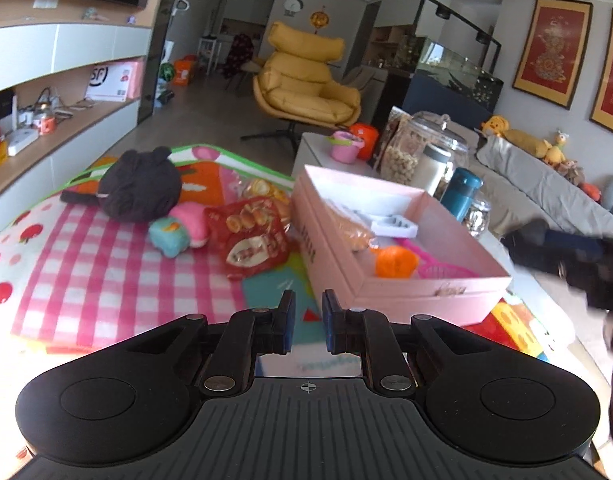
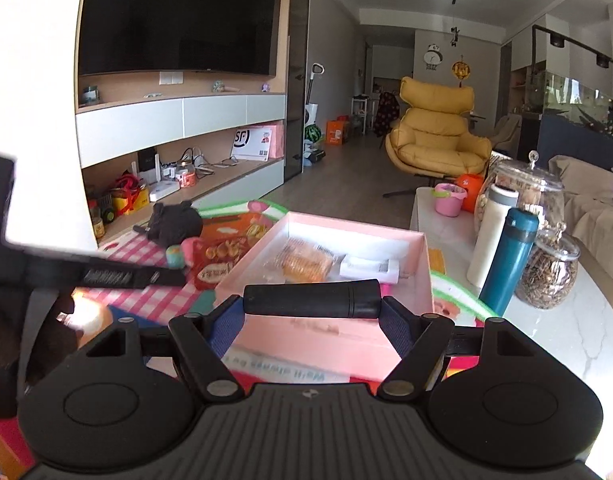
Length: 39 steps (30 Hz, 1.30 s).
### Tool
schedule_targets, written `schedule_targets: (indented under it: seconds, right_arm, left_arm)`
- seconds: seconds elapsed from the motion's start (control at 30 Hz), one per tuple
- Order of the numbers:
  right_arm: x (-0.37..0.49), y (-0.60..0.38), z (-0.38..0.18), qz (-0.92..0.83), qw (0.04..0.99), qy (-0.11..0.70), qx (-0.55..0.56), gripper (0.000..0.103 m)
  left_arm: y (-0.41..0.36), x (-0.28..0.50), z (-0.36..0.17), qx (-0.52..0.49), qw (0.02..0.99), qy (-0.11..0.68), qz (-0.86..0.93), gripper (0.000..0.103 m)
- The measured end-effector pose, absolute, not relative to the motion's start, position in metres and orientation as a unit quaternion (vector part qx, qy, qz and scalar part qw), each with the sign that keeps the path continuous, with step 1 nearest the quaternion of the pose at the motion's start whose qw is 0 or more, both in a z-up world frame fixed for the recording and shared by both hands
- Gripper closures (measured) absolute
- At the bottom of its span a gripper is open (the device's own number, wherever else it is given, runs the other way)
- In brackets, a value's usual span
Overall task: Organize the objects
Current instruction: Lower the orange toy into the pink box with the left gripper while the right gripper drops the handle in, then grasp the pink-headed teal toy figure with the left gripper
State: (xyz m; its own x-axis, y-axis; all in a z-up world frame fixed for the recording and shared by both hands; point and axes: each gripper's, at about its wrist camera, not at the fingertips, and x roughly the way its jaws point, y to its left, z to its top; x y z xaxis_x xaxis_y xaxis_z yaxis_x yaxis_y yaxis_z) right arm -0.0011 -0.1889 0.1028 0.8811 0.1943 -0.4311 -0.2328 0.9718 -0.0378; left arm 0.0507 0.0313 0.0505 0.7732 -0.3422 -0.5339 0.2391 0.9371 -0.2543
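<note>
A pink box (image 1: 426, 292) lies open on the play mat and holds a snack packet (image 1: 352, 230), a white item (image 1: 394, 227), an orange toy (image 1: 394, 262) and a pink scoop (image 1: 442, 270). My left gripper (image 1: 308, 320) hovers before the box's near left corner, its jaws a narrow gap apart and empty. My right gripper (image 2: 312, 312) is shut on a black cylinder (image 2: 312, 299), held crosswise above the box's near wall (image 2: 326, 332). On the mat left of the box lie a red snack bag (image 1: 254, 236), a dark plush toy (image 1: 140, 186) and a teal-pink toy (image 1: 178, 232).
A white low table (image 2: 566, 320) right of the box carries a teal bottle (image 2: 510, 260), a white bottle (image 2: 492, 232), glass jars (image 2: 550, 272) and a pink cup (image 2: 448, 199). A yellow armchair (image 1: 302, 84) stands behind. Shelves run along the left. The right gripper shows at the right edge in the left wrist view (image 1: 578, 256).
</note>
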Motion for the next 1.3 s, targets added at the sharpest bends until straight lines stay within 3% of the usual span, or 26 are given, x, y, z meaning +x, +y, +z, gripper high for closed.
schedule_targets:
  seconds: [0.07,0.13,0.3,0.5,0.7,0.9,1.13,1.2,1.27,1.3]
  right_arm:
    - [0.028,-0.188,0.107,0.110,0.968,0.222,-0.033,0.028]
    - [0.056,-0.183,0.104,0.106,0.965,0.239,-0.024,0.017]
    - [0.047,-0.166,0.082,0.110,0.965,0.230,-0.058,0.010]
    - [0.009,-0.157,0.055,0.139,0.955,0.250,-0.082,0.007]
    - [0.013,-0.154,0.025,0.164,0.939,0.295,-0.070,0.006]
    - [0.011,-0.148,0.012,0.215,0.923,0.310,-0.077,0.004]
    - [0.019,-0.147,0.009,0.242,0.905,0.343,-0.068,0.000]
    - [0.020,-0.146,0.008,0.246,0.903,0.346,-0.069,0.000]
    - [0.021,-0.146,0.008,0.244,0.903,0.348,-0.066,0.000]
    - [0.021,-0.146,0.008,0.243,0.903,0.349,-0.065,0.000]
  left_arm:
    - [0.034,0.049,0.044,-0.057,0.937,0.309,-0.150,0.087]
    - [0.037,0.048,0.040,-0.022,0.944,0.302,-0.134,0.087]
    - [0.058,0.055,0.034,-0.024,0.947,0.300,-0.114,0.087]
    - [0.074,0.078,0.040,-0.006,0.953,0.285,-0.105,0.087]
    - [0.067,0.117,0.053,0.095,0.956,0.244,-0.131,0.087]
    - [0.067,0.165,0.039,0.142,0.932,0.312,-0.122,0.083]
    - [0.072,0.173,0.041,0.119,0.923,0.335,-0.149,0.084]
    - [0.073,0.176,0.043,0.107,0.919,0.348,-0.153,0.076]
    - [0.073,0.177,0.040,0.099,0.912,0.364,-0.163,0.054]
    - [0.070,0.176,0.039,0.111,0.911,0.362,-0.163,0.053]
